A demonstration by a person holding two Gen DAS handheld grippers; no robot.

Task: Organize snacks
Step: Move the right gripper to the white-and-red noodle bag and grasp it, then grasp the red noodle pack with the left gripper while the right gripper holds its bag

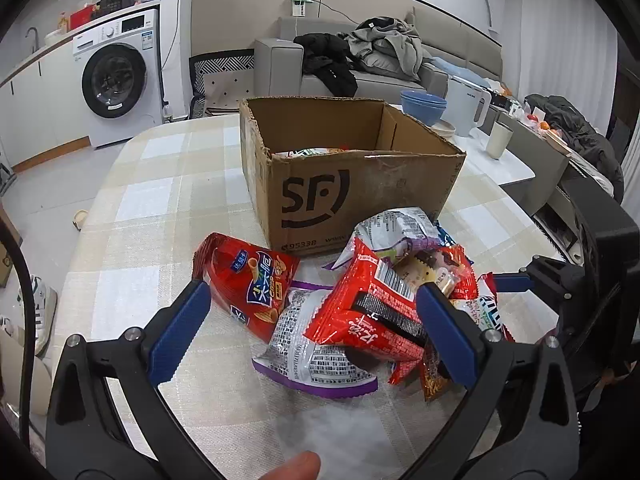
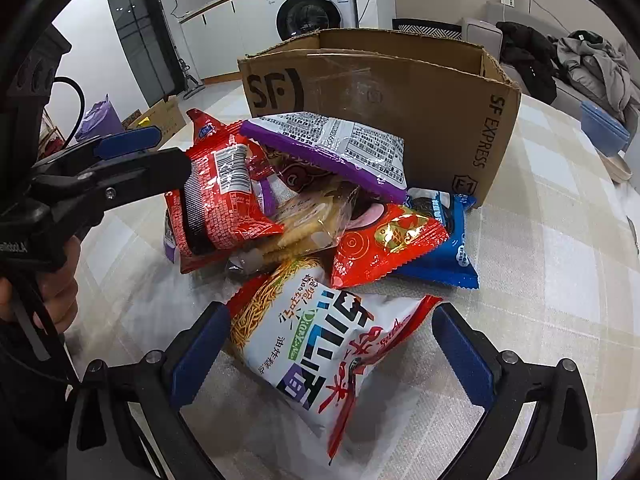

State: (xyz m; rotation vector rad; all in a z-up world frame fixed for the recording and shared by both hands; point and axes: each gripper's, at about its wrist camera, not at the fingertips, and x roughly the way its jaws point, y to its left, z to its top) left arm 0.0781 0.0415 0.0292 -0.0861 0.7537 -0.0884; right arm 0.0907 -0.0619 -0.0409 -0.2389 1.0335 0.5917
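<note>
Presently: left gripper [image 1: 312, 320] spread wide astride red packet [image 1: 368, 320] before cardboard box [image 1: 360, 184], holding nothing; right gripper [image 2: 326, 352] likewise agape around noodle bag [image 2: 316, 340], positioned for picking.

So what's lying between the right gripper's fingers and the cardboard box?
In the right wrist view, the noodle packet sits between the right gripper's open fingers; beyond it the piled snack bags reach to the cardboard box.

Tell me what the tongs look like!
Both tongs are black frames with silver screws and flat blue pads: the left tongs, the right tongs. From the right camera the left one shows a black cable and small white lettering. A bare hand grips its handle.
</note>
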